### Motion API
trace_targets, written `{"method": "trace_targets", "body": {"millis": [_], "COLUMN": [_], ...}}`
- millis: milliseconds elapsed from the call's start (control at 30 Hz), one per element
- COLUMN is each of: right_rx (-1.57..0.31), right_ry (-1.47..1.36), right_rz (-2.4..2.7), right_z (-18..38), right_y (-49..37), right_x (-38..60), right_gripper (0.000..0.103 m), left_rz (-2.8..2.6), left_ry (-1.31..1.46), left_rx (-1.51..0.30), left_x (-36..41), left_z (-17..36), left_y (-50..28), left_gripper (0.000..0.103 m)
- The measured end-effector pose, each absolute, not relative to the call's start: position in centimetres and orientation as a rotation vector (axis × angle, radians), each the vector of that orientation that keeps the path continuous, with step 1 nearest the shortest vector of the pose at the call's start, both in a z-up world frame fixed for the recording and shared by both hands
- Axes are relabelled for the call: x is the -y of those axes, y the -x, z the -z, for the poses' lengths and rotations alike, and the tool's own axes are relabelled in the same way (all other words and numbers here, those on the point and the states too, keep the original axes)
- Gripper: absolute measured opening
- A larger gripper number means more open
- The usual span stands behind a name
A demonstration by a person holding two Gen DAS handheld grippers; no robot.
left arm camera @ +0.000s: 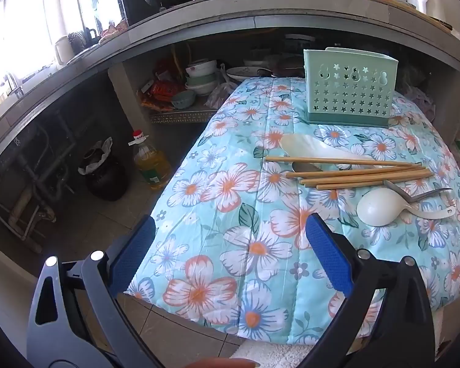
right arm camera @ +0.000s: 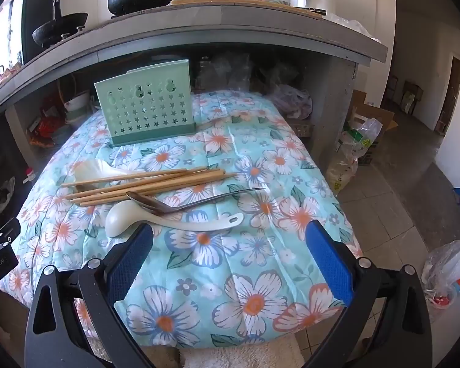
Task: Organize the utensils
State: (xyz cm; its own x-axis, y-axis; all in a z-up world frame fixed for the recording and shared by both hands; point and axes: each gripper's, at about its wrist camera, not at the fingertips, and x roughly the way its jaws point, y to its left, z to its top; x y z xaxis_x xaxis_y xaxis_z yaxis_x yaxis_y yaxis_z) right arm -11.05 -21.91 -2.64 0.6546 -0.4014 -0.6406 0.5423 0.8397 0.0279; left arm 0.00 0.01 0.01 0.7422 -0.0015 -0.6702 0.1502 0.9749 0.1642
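Observation:
A pale green utensil holder with star-shaped holes stands at the far end of the floral cloth. Nearer lie several wooden chopsticks, a translucent rice paddle, a metal spoon and a white ladle. My left gripper hovers open over the cloth's near left corner, with nothing between its blue pads. My right gripper is open just short of the ladle, also holding nothing.
A concrete counter with a pot, a wok and bottles overhangs the far side; bowls and bags fill the shelf beneath it. On the floor at left are an oil bottle and a black bin. Plastic bags lie on the floor at right.

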Motion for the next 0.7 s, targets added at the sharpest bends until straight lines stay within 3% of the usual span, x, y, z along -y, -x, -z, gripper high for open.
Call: {"method": "trace_targets", "body": {"millis": [700], "right_rx": [-0.661], "right_ry": [-0.228], "right_rz": [0.539], "right_z": [1.79], "right_y": [11.32], "right_x": [22.1], "right_gripper": [0.097], "left_rz": [0.087], "left_ry": [-0.211], "left_rx": [-0.735], "left_x": [0.25], "left_z": [-0.02], "left_y": [0.15], "left_gripper": [0.094]}}
